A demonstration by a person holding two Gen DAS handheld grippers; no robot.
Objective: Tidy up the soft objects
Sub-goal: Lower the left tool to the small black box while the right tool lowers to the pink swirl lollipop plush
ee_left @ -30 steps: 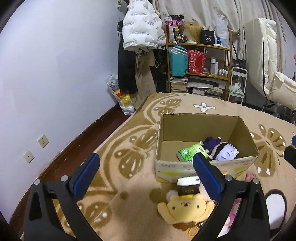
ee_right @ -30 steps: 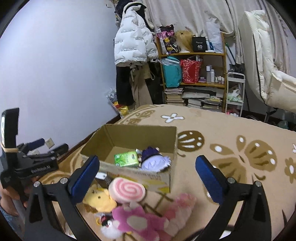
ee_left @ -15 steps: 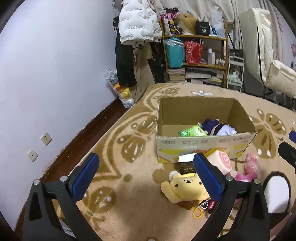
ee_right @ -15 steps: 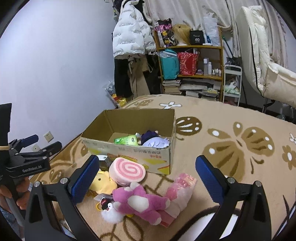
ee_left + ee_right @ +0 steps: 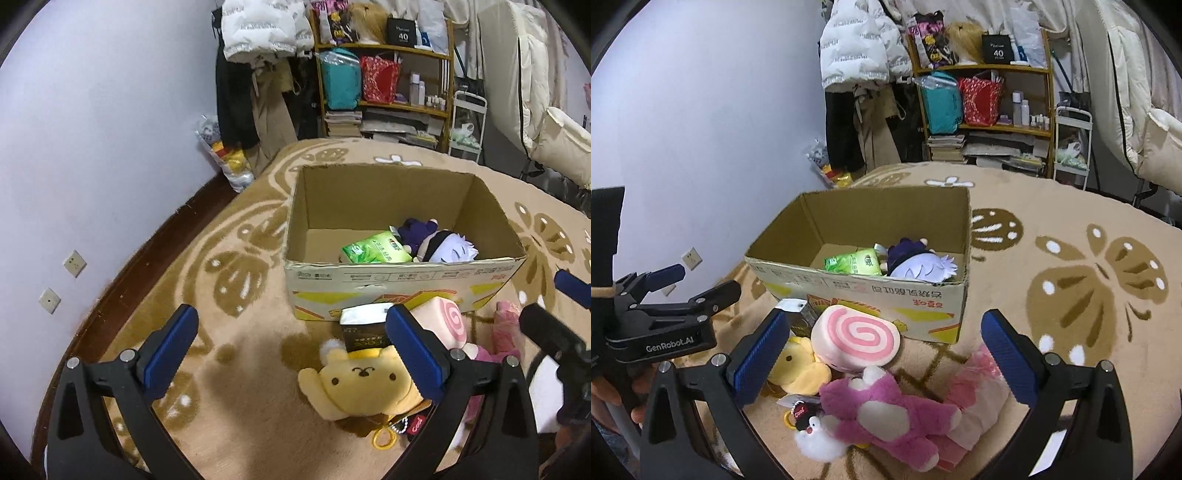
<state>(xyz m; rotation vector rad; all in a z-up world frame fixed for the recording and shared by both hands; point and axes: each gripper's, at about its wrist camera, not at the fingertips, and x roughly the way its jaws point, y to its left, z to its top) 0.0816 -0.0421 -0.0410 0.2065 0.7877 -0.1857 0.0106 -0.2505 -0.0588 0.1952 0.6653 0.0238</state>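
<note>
An open cardboard box (image 5: 402,286) (image 5: 849,284) stands on the rug and holds a green tissue pack (image 5: 376,251) and a purple-haired doll (image 5: 439,245). In front of it lie a yellow bear plush (image 5: 364,384), a pink swirl cushion (image 5: 855,341), a magenta bear plush (image 5: 886,410) and a black tissue box (image 5: 364,332). My left gripper (image 5: 291,350) is open and empty above the rug, left of the yellow bear. My right gripper (image 5: 886,354) is open and empty above the magenta bear.
A patterned beige rug (image 5: 1071,295) covers the floor. A shelf unit (image 5: 384,74) with bags and books, hanging coats (image 5: 258,55) and a white trolley (image 5: 465,122) stand at the back. The white wall (image 5: 92,147) is on the left.
Both grippers have drawn closer to the box and the pile of toys; the box looks larger in both views. Both stay open and empty.
</note>
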